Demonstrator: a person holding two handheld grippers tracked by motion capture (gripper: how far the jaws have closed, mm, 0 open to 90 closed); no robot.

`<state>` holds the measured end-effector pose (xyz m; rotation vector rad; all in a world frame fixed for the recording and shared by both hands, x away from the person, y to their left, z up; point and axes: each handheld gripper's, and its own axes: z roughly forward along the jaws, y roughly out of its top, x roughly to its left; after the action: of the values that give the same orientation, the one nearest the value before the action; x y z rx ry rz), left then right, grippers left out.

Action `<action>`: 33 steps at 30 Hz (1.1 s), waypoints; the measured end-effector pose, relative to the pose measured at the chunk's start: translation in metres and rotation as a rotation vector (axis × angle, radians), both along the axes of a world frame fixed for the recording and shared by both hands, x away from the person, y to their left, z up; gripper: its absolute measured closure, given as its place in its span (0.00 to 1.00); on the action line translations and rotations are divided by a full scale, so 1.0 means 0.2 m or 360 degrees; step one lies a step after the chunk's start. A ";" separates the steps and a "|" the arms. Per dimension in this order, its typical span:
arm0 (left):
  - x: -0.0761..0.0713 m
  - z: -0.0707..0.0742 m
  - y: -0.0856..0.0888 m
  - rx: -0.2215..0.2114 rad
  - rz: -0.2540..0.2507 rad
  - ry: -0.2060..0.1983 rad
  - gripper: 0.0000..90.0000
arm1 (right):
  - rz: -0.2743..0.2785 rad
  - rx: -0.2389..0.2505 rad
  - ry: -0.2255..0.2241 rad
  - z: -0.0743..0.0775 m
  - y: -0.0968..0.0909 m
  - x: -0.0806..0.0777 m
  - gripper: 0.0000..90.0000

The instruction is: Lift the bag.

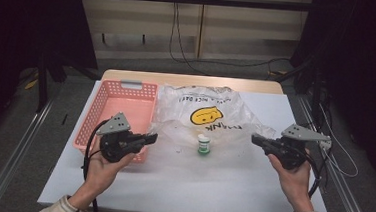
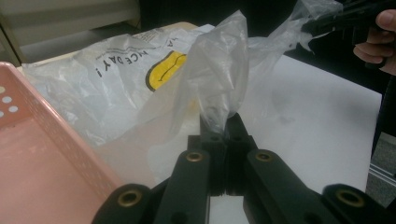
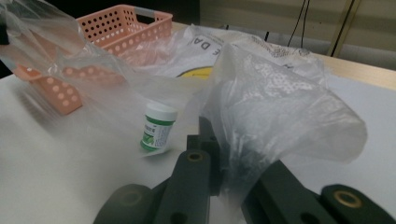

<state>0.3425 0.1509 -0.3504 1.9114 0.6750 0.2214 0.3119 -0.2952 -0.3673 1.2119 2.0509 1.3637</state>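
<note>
Fingers of the left gripper (image 1: pixel 149 138) and right gripper (image 1: pixel 255 139) were clamped on 2 edges of the plastic bag (image 1: pixel 205 112), spread beside the pink basket (image 1: pixel 100 111) on the bench (image 1: pixel 195 186), a green jar (image 1: pixel 203 144) inside it.

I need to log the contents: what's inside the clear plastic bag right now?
A small green jar with a white lid stands upright inside the plastic bag. The crumpled far folds hide whatever else may lie there.
</note>
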 end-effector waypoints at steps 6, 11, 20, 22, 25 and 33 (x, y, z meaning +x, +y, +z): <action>0.05 0.06 0.02 -0.0092 0.0046 -0.0033 1.00 | -0.0014 0.0017 -0.0049 0.06 0.00 0.07 1.00; 0.08 0.08 0.03 -0.0133 0.0073 -0.0021 1.00 | -0.0009 0.0073 -0.0082 0.09 0.00 0.12 1.00; 0.11 0.16 0.03 -0.0148 0.0117 -0.0119 1.00 | -0.0014 0.0101 -0.0158 0.18 0.01 0.14 1.00; 0.12 0.18 0.02 -0.0152 0.0120 -0.0139 1.00 | -0.0010 0.0081 -0.0172 0.21 0.00 0.14 1.00; 0.13 0.23 0.01 -0.0167 0.0125 -0.0172 1.00 | -0.0027 0.0068 -0.0198 0.26 -0.01 0.15 1.00; 0.20 0.31 -0.01 -0.0219 0.0159 -0.0177 1.00 | -0.0031 0.0119 -0.0241 0.35 0.01 0.22 1.00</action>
<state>0.3823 0.1499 -0.2890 1.7233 0.6938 0.3333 0.3560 -0.2931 -0.2979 1.1191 1.8953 1.4872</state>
